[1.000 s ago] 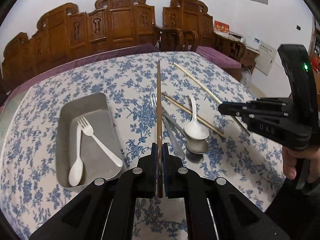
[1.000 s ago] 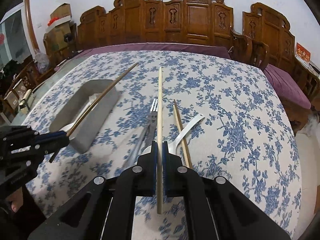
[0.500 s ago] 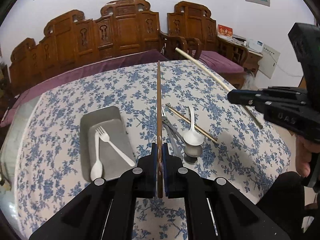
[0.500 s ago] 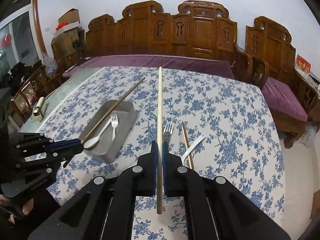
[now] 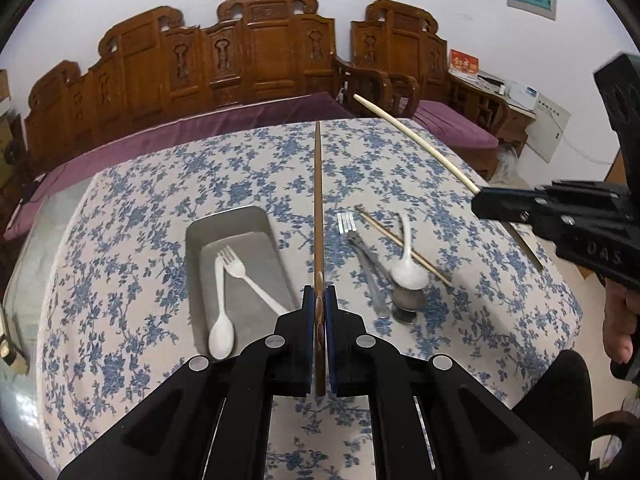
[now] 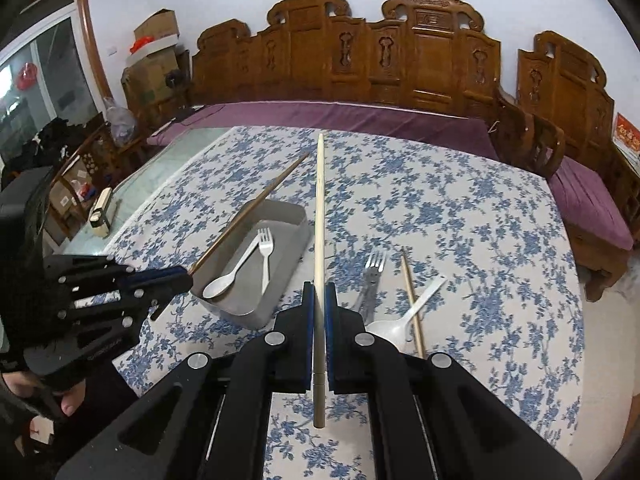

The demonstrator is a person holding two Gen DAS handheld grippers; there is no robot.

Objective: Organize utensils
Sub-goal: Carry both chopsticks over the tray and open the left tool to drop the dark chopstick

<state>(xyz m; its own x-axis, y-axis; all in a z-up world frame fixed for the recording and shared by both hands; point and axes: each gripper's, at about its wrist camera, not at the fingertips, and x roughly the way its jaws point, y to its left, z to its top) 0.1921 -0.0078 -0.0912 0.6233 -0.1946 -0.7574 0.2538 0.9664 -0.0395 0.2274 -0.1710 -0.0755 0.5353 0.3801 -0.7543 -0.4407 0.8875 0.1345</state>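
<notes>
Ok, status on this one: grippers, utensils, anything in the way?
Left gripper shut on dark chopstick; right gripper shut on pale chopstick. Tray holds spoon, fork. Nothing in the way.

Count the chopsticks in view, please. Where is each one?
3. A dark chopstick is clamped in the left gripper, a pale chopstick in the right gripper, and a third chopstick lies on the tablecloth across the white spoon. None seems hidden.
</notes>
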